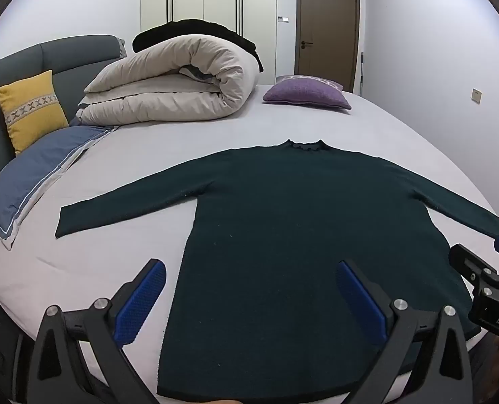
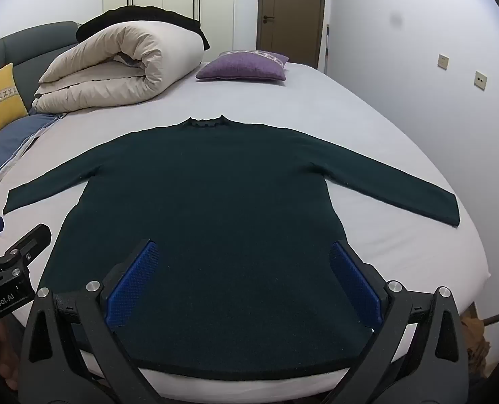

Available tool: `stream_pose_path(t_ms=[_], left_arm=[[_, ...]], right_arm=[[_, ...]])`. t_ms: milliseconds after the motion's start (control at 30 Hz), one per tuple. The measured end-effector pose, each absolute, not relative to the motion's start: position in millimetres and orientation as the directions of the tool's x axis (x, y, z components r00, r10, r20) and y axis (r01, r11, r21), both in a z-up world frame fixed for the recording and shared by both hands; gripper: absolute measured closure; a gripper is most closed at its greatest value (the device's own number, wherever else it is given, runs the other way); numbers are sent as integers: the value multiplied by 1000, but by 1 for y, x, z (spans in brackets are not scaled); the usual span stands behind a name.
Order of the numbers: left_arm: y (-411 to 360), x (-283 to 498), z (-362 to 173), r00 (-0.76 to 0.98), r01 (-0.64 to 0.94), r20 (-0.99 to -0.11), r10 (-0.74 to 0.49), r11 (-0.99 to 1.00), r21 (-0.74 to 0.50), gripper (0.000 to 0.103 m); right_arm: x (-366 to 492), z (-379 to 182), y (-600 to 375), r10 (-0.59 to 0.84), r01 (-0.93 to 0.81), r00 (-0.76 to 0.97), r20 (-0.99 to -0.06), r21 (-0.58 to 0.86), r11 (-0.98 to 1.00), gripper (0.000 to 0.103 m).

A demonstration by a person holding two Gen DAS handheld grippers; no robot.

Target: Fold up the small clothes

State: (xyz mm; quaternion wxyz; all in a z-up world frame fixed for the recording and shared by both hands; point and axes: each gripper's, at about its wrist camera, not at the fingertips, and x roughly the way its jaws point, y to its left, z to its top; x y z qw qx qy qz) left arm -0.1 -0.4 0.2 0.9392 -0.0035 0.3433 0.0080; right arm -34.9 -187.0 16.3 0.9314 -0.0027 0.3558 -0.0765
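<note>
A dark green long-sleeved sweater (image 1: 283, 208) (image 2: 202, 195) lies flat on the bed, collar away from me, both sleeves spread out to the sides. My left gripper (image 1: 251, 289) hovers open above the sweater's lower left part, its blue pads wide apart with nothing between them. My right gripper (image 2: 244, 276) hangs open over the hem area, also holding nothing. In the left wrist view the right gripper (image 1: 485, 269) shows at the right edge near the right sleeve's cuff. The left gripper (image 2: 10, 249) shows at the left edge of the right wrist view.
The bed's pale sheet (image 1: 367, 124) (image 2: 316, 101) holds a rolled beige duvet (image 1: 168, 80) (image 2: 114, 67), a purple cushion (image 1: 306, 94) (image 2: 246, 65), a yellow cushion (image 1: 30, 107) and a blue pillow (image 1: 37, 175). A wall runs along the right; a door (image 1: 326, 27) stands behind.
</note>
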Motion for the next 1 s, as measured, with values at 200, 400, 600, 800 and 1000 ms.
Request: stream_pose_path(t_ms=[200,400,600,800,1000], left_arm=[[2,1,2,769,-24,-640,13,1000,-9,0],[1,1,7,770,-26,-638,18,1000,-2,0],[2,-3,7,772,-30,-636,17,1000,-10,0],[2,-3,7,773,-30,-634,16,1000,-10,0],[4,-4,8,771,-29,-636,14,999,-14,0]], right_arm=[[-34,16,-186,-149,144,733,-664,-63,988,0],[-33,17,-187,-149,142,732,-665,-66,988,0],[-33,14,-182,-151,145,731,-665,-65,987,0],[-37,10,-178,-149,140,732,-664,-67,988,0],[-35,11,-179,-148,140,731,-666,-66,988,0]])
